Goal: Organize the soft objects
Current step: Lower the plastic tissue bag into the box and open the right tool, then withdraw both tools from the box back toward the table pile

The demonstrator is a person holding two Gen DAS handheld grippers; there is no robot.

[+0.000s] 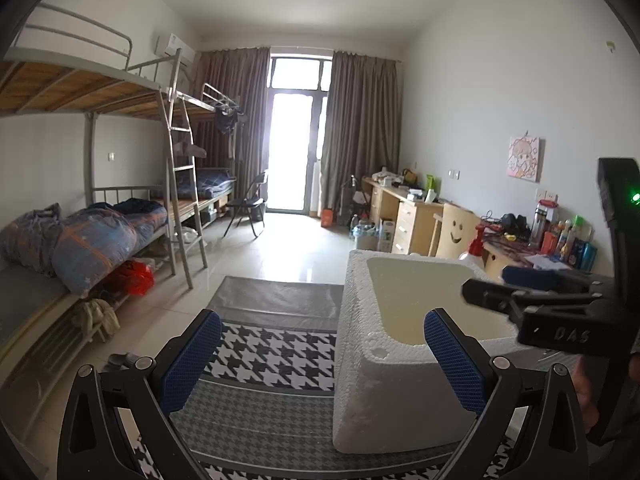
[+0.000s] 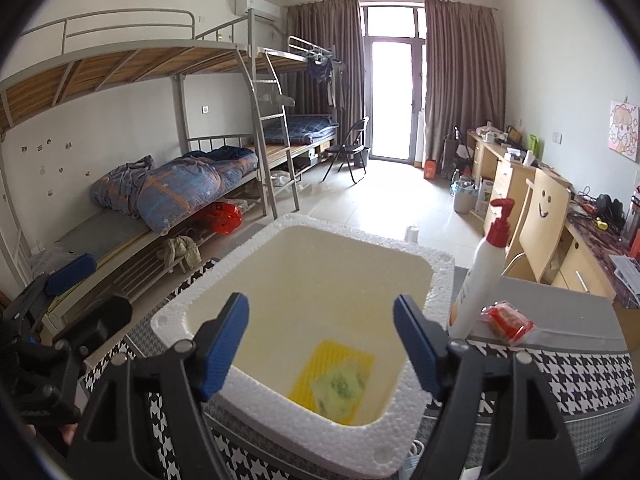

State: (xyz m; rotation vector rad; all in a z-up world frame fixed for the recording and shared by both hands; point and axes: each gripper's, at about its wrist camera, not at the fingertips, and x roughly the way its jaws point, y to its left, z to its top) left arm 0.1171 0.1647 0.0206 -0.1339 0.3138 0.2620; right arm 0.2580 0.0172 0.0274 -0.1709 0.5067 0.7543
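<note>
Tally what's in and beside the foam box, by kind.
Foam box: 1
Yellow sponge cloths inside it: 2, overlapping
Pump bottle: 1
Red packet: 1
Total: 5

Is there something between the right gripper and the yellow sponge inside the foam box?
Nothing visible. The right gripper hovers with jaws open above the open foam box; the yellow sponge lies uncovered on its bottom. The pump bottle stands outside, to the right.

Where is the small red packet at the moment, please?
In the right wrist view, the red packet lies on the houndstooth cloth, right of the foam box, beside the pump bottle.
</note>
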